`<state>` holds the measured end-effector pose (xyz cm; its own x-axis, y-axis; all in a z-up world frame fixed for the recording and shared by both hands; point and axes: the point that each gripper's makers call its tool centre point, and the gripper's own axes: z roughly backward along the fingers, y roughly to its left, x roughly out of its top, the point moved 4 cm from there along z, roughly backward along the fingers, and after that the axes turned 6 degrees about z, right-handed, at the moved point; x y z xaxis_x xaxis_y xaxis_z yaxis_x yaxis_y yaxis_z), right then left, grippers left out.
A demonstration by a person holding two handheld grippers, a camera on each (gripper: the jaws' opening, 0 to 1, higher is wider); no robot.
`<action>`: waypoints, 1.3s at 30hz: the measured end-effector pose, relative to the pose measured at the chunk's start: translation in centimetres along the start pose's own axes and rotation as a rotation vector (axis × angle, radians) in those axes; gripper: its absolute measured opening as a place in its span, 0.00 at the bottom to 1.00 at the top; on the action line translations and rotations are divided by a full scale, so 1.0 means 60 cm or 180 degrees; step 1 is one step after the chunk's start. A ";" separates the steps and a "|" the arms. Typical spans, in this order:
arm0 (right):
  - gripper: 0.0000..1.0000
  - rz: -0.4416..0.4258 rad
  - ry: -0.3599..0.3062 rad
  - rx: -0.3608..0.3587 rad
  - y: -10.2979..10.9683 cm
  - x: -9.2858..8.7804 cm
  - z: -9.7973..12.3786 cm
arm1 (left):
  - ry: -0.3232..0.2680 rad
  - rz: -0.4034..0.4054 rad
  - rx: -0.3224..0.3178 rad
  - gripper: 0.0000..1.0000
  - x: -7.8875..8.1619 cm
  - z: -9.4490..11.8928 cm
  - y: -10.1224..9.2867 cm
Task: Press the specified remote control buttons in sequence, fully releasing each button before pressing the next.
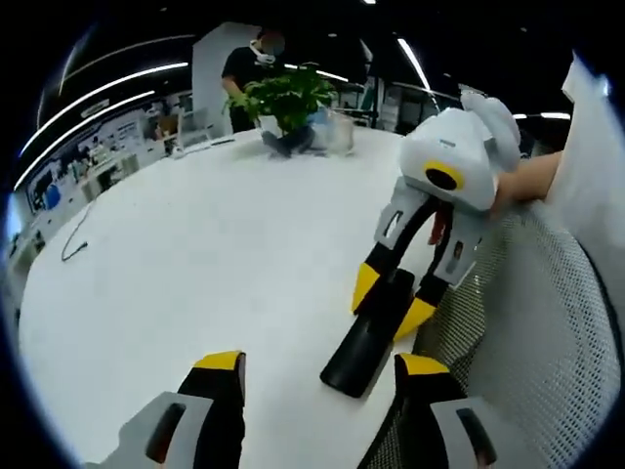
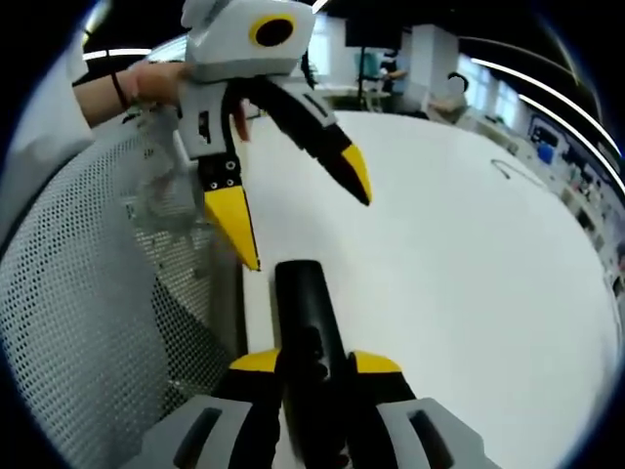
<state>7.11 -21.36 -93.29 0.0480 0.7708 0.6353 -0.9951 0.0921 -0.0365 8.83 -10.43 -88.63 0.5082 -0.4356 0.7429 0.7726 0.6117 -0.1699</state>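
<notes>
Yellow-tipped black jaws of the right gripper (image 2: 314, 363) clamp the sides of a long black plastic remote control (image 2: 308, 327), which lies at the edge of the round white table (image 2: 469, 283), just beside a grey mesh chair back (image 2: 88, 332). Close above it, the left gripper (image 2: 305, 223) hangs with its jaws spread apart, holding nothing. Across the table stands a leafy green potted plant (image 1: 285, 98).
</notes>
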 end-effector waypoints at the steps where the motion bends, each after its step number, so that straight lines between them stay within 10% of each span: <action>1: 0.23 -0.0004 -0.0003 -0.0001 0.000 0.000 0.000 | -0.0067 0.0027 0.0053 0.70 0.003 0.006 0.004; 6: 0.23 -0.0018 -0.0018 0.0003 -0.001 0.000 0.000 | -0.0409 0.0209 0.0269 0.83 0.020 0.031 0.019; 11: 0.22 -0.0020 -0.0019 -0.0004 -0.001 0.001 0.000 | -0.1131 0.0528 0.0495 1.00 0.056 0.059 0.035; 27: 0.22 -0.0013 -0.0024 -0.0010 -0.002 0.001 0.000 | -0.2491 0.0591 0.0867 1.00 0.120 0.158 0.044; 39: 0.22 -0.0005 0.0000 -0.0023 -0.002 -0.002 -0.002 | -0.2243 0.0604 0.1173 1.00 0.073 0.148 0.057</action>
<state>7.23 -21.37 -93.44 0.0496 0.7706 0.6353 -0.9944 0.0979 -0.0411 10.30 -4.39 -80.18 0.1645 0.1395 0.9765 0.4605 0.8646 -0.2011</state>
